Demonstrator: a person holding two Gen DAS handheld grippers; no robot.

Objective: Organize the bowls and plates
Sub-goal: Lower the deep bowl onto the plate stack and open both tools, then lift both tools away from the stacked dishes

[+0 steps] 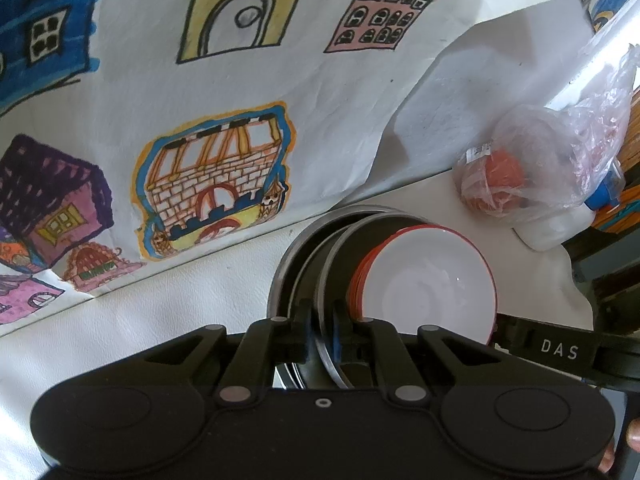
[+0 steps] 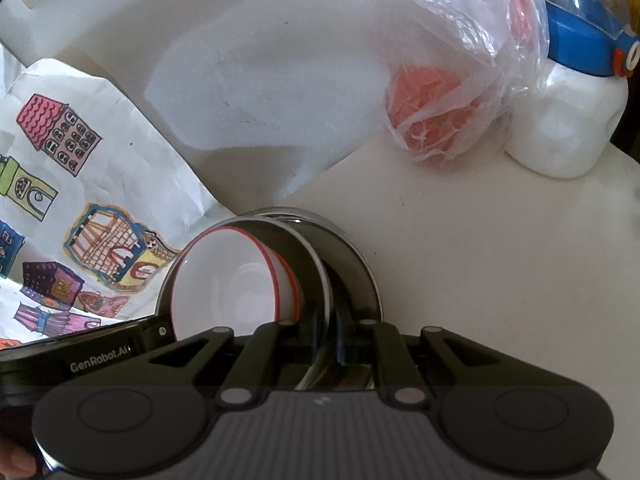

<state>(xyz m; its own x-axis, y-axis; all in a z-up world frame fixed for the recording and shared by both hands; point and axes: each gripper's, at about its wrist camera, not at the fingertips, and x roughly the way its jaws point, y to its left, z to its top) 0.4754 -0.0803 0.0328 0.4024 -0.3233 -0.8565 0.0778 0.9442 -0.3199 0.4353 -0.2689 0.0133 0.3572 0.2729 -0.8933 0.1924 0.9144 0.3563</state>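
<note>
**Both grippers clamped, angled downward**

The left gripper [image 1: 322, 334] points steeply down, its two black fingers [image 1: 301, 330] drawn close with only a thin metal rim [image 1: 326, 354] pinched between the blue pads. The right gripper [image 2: 326, 338] tilts down likewise, its fingers [image 2: 344, 338] nearly together on a thin metal rim [image 2: 320, 356]. Each gripper's black body shows at the edge of the other's view. Fingertips of a hand [image 1: 636, 436] show at the lower right of the left view, another hand [image 2: 16, 464] at the lower left of the right view.

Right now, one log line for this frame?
left gripper: shut on steel bowl rim | right gripper: shut on same rim | white bowl inside
</note>
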